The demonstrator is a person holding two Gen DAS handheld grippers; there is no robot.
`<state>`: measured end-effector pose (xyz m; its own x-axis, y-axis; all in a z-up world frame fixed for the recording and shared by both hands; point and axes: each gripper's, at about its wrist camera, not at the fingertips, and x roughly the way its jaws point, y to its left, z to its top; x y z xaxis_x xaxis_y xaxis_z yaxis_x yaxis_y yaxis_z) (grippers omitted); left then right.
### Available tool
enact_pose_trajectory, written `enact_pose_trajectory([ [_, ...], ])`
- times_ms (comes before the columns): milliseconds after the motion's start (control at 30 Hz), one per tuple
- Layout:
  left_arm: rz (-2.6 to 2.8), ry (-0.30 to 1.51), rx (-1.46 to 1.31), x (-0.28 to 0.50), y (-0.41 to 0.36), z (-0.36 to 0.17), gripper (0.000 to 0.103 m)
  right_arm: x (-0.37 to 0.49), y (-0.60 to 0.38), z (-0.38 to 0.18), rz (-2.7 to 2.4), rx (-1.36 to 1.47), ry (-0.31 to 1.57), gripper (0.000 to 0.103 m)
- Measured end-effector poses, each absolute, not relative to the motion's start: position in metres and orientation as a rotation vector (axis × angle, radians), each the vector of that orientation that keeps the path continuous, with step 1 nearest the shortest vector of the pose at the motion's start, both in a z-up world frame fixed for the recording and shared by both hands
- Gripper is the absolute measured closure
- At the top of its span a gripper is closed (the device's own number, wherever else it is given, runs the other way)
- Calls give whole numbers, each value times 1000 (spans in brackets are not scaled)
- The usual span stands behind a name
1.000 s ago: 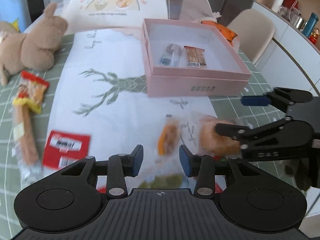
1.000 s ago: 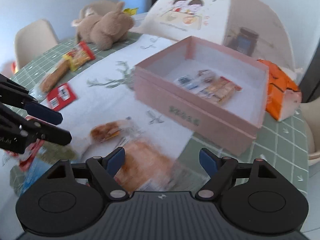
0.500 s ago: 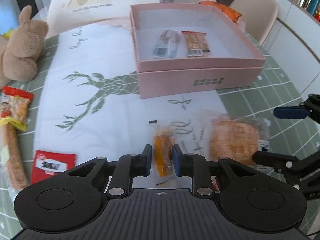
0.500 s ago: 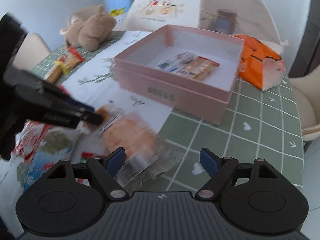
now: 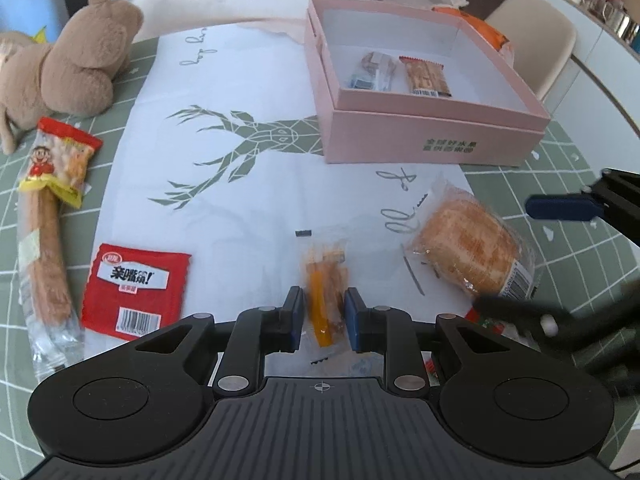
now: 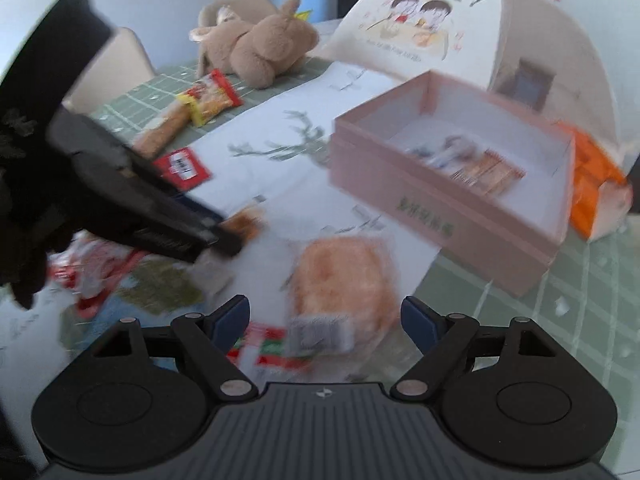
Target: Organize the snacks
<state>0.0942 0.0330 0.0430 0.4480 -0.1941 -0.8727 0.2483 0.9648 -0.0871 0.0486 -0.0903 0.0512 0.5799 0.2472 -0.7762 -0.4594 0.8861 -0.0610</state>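
Note:
My left gripper (image 5: 323, 312) is shut on a small orange snack packet (image 5: 325, 280) that lies on the white cloth. My right gripper (image 6: 326, 320) is open, its fingers either side of a wrapped bread bun (image 6: 340, 280); the bun also shows in the left wrist view (image 5: 470, 246). The open pink box (image 5: 420, 136) stands behind and holds two snack packs (image 5: 426, 78). A red packet (image 5: 136, 290), a long sausage stick (image 5: 44, 236) and a red-yellow cracker bag (image 5: 60, 160) lie to the left.
A plush toy (image 5: 68, 64) sits at the far left. A white mesh food cover (image 6: 460, 40) stands behind the box, an orange pack (image 6: 592, 176) to its right. More wrappers (image 6: 96, 268) lie near the table's front edge.
My left gripper has narrowed around the orange packet and gripped it. My right gripper has swung back towards the bun and still stands open.

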Motion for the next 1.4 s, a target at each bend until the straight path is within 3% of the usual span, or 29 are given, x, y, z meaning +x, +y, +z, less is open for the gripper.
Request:
enact_pose_trajectory([
  [233, -293, 1066, 27, 94, 34, 43, 75, 89, -101, 32, 343, -76, 940, 22],
  [333, -297, 1077, 11, 97, 33, 43, 71, 90, -96, 28, 333, -101, 962, 36],
  [500, -327, 1087, 33, 97, 28, 43, 63, 78, -103, 31, 337, -144, 960, 48],
  [733, -331, 1112, 64, 93, 22, 43, 64, 59, -130, 33, 269, -130, 971, 48],
  [933, -333, 1132, -67, 90, 35, 42, 76, 46, -138, 32, 226, -116, 963, 48],
  [1400, -373, 1046, -121, 38, 44, 76, 76, 7, -140, 45, 219, -128, 931, 50],
])
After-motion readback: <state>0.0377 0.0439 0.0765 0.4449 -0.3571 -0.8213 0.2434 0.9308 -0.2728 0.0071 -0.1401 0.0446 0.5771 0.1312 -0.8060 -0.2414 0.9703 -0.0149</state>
